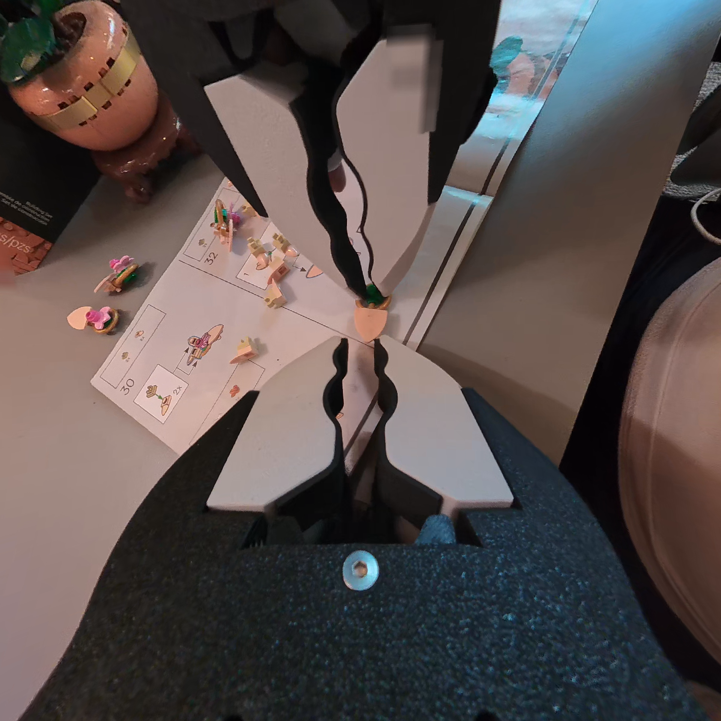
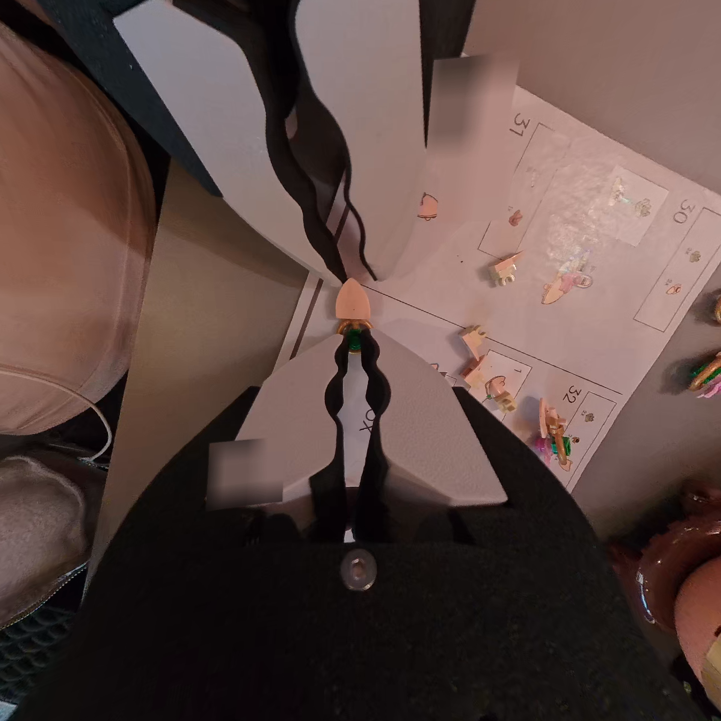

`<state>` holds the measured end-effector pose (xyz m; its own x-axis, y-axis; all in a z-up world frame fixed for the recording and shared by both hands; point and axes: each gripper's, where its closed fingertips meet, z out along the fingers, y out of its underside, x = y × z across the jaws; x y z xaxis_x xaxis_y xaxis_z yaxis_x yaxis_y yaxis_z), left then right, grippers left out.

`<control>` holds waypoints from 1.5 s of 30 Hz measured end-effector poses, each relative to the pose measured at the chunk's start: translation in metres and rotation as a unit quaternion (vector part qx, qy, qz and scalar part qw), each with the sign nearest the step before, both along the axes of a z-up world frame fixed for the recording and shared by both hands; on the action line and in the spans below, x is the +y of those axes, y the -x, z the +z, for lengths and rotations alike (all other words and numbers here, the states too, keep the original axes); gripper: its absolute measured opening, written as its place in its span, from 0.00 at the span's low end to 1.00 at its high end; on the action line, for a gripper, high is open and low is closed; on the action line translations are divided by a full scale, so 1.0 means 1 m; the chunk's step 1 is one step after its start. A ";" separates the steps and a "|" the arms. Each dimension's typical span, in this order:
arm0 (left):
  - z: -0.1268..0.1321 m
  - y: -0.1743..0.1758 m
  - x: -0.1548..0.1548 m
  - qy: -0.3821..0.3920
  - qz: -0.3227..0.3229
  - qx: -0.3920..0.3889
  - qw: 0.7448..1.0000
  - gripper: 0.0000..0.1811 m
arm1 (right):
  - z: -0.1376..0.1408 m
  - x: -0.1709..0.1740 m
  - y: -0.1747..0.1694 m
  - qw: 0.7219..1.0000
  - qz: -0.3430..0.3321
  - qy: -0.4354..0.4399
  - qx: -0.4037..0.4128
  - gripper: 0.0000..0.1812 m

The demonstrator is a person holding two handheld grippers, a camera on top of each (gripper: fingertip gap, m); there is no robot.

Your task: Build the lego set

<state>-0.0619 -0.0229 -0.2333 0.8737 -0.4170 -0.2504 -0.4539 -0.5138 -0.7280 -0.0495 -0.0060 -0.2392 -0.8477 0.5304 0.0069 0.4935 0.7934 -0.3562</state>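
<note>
- Pink pot (image 1: 84,89) with a tan band and green leaves stands far left on the table (image 1: 58,429), on a brown base, beside a dark box (image 1: 31,183).
- Two small builds lie on the bare table just left of the booklet — one with a pink flower and gold ring (image 1: 117,275), one with a petal and pink flower (image 1: 95,318).
- The booklet (image 1: 203,312) lies open on the table; loose tan and peach pieces (image 1: 273,265) are scattered on it, and one more piece (image 1: 245,349) sits lower down.
- Right tongs (image 2: 353,339) are clamped on the green stud of a small flower part (image 1: 370,312) — gold ring, peach petal pointing away from them — held above the booklet's edge.
- Left tongs (image 1: 361,343) sit slightly apart, gripping nothing; their tips are just at the petal's point, whether touching I cannot tell.
- A person's beige clothing (image 1: 671,448) fills the far right.
</note>
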 end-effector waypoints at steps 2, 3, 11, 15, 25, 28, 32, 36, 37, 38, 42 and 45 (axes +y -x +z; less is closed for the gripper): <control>-0.002 -0.002 0.000 0.004 -0.006 0.006 1.000 0.06 | 0.000 0.000 0.000 1.000 -0.005 0.000 0.002 0.03; -0.003 -0.002 0.000 0.006 -0.007 0.009 1.000 0.06 | 0.000 0.000 0.000 1.000 -0.006 0.001 0.004 0.03; -0.005 -0.003 0.000 0.014 -0.006 -0.007 1.000 0.04 | 0.000 -0.001 0.000 1.000 -0.014 0.016 0.017 0.04; -0.005 -0.004 -0.001 0.026 -0.008 -0.026 0.999 0.03 | 0.000 -0.002 0.001 1.000 -0.013 0.018 0.023 0.04; -0.007 -0.004 -0.002 0.088 0.012 -0.106 0.990 0.02 | 0.000 -0.003 0.004 0.999 -0.021 0.026 0.037 0.04; -0.007 -0.004 -0.003 0.094 0.011 -0.110 0.989 0.02 | 0.000 -0.003 0.005 0.998 -0.024 0.031 0.042 0.05; -0.007 -0.004 -0.003 0.100 0.013 -0.112 0.989 0.03 | 0.003 -0.003 0.001 0.998 -0.027 0.043 0.041 0.10; -0.007 -0.005 -0.004 0.106 0.015 -0.122 0.987 0.03 | 0.008 0.000 -0.001 0.996 -0.041 0.059 0.048 0.07; -0.007 -0.005 -0.004 0.106 0.016 -0.125 0.986 0.03 | 0.008 0.001 -0.002 0.996 -0.045 0.062 0.048 0.05; -0.007 -0.005 -0.004 0.107 0.017 -0.128 0.986 0.03 | 0.008 0.002 -0.003 0.996 -0.050 0.062 0.046 0.04; -0.007 -0.005 -0.004 0.112 0.020 -0.136 0.984 0.03 | 0.003 0.002 -0.006 0.996 -0.063 0.061 0.035 0.03; -0.007 -0.005 -0.003 0.117 0.021 -0.142 0.983 0.03 | 0.001 0.004 -0.004 0.995 -0.073 0.054 0.034 0.02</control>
